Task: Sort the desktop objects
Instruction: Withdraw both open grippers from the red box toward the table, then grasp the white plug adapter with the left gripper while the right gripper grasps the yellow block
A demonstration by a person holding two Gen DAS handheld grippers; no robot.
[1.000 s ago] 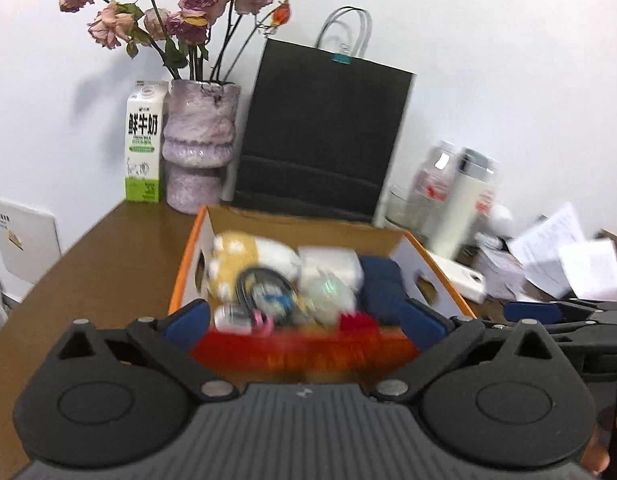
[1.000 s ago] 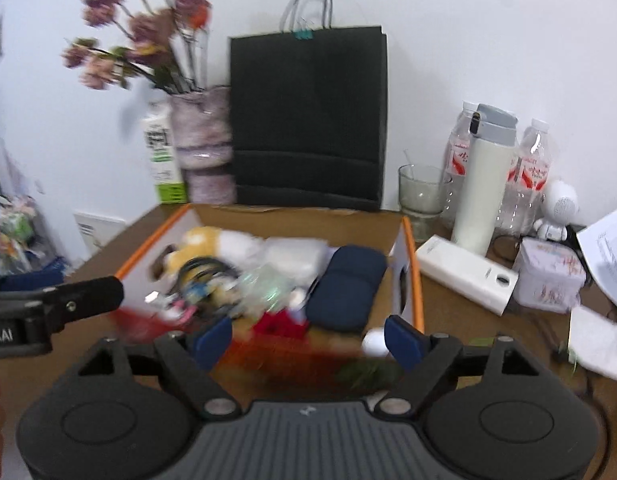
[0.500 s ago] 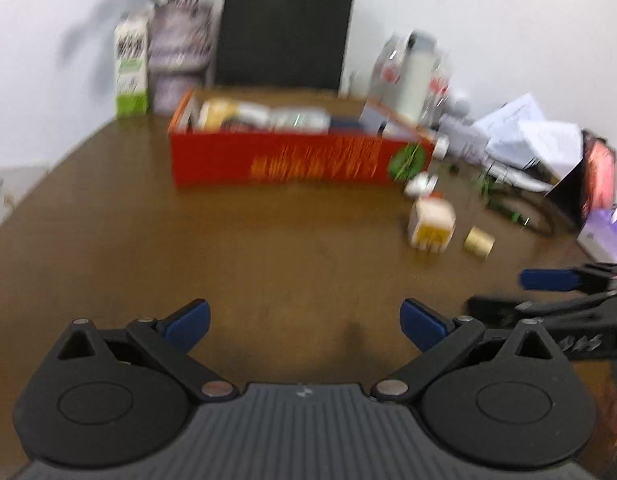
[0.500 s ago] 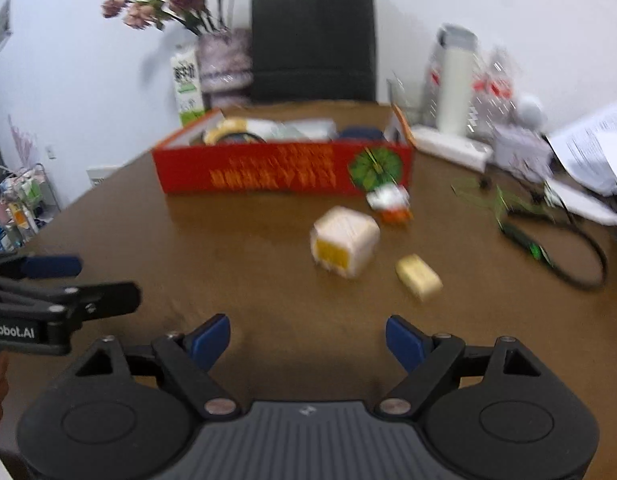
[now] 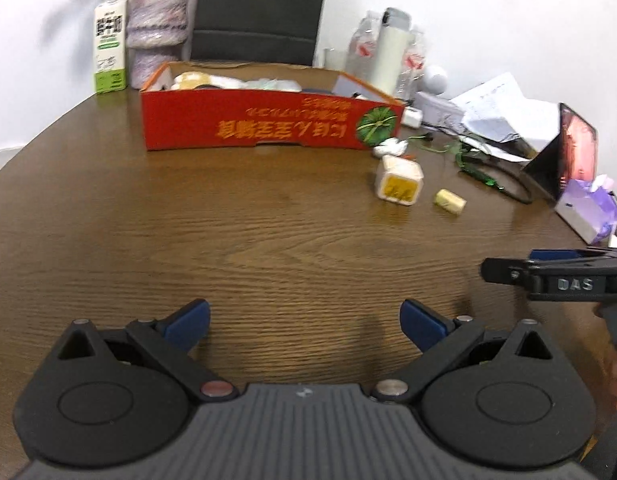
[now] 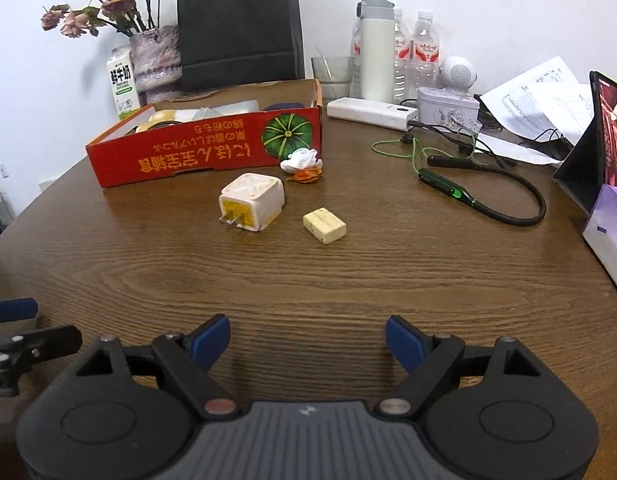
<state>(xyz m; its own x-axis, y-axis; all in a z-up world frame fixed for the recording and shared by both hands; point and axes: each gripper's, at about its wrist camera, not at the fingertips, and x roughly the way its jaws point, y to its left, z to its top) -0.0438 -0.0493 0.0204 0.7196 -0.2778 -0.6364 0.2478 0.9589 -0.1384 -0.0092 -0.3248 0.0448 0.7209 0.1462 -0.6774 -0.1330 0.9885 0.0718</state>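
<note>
Both grippers hang low over bare wood here, well short of the clutter, and neither carries anything: the right gripper (image 6: 308, 338) has its jaws spread wide with only table between the blue pads, and the left gripper (image 5: 304, 322) is spread just as wide and just as empty. Up ahead the red box (image 6: 204, 152) already looks well stocked, with a heap of pale and dark items showing over its rim, so a good share of the sorting reads as done. What is left sits loose on the table (image 6: 348, 272) in front of the box: the white plug adapter (image 6: 250, 208) lying on its side, the small yellowish block (image 6: 324, 225) just beside it, and a crumpled white and orange scrap (image 6: 304, 164) right against the box's front corner. The green-tipped neckband cable (image 6: 484, 196) lies further right; whether it counts as a sorting item I cannot tell
</note>
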